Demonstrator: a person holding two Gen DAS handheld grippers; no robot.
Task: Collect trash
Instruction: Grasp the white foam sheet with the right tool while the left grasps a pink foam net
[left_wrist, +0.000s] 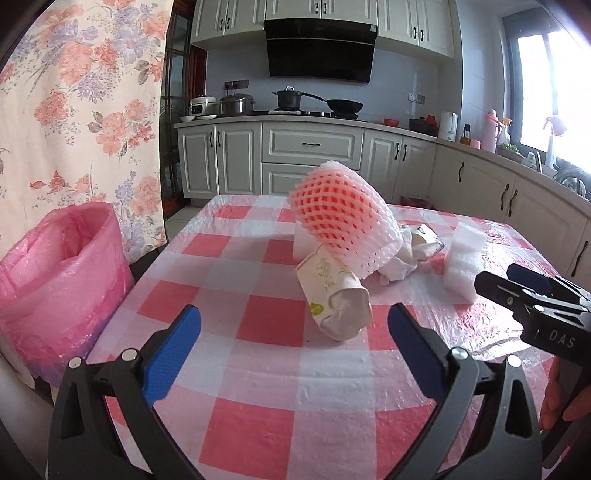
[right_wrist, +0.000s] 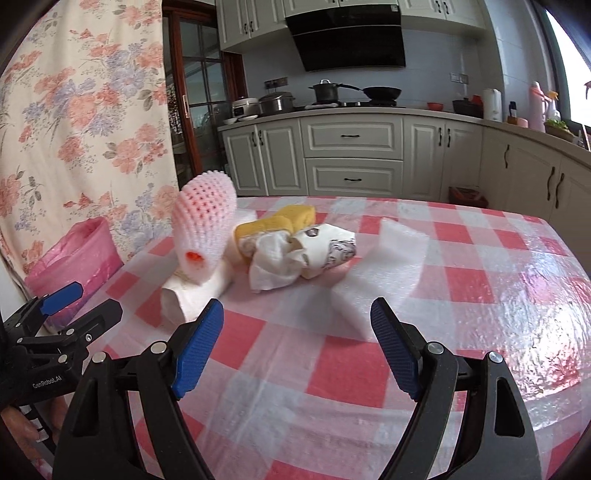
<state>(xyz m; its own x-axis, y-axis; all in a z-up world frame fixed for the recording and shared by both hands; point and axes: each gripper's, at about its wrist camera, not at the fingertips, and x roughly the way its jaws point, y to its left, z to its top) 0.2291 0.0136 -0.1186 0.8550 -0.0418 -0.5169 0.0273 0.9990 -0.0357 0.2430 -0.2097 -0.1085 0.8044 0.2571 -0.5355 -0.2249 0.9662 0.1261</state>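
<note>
As both grippers hover over the checked table (left_wrist: 258, 369), the trash lies as follows.

Landmark: crushed paper cup (left_wrist: 334, 295), lying on its side near the middle of the table.

Cup, look: off-white, faint green print, wall dented and mouth flattened.

Cup, axis: long axis runs from the left gripper's side back toward the kitchen counter; the squashed mouth faces the left gripper (left_wrist: 294, 339).

Foam net sleeve (left_wrist: 343, 218): pink-and-white mesh tube resting on the cup's far end, tilted, its upper end rising away from the cup and toward the pink-lined bin (left_wrist: 62, 266).

Crumpled tissue (right_wrist: 275, 258): white, just beside the cup, on the side away from the bin.

Second paper cup (right_wrist: 328, 249): printed, on its side, touching the tissue.

Yellow sponge pieces (right_wrist: 280, 219): behind the tissue, farther from the cup.

White foam block (right_wrist: 384, 273): well apart from the cup, in front of the right gripper (right_wrist: 297, 332).

Bin: off the table's edge, beyond the cup's left.

Left gripper: blue pads spread wide, nothing between them.

Right gripper: jaws wide apart, empty, foam block just ahead.
</note>
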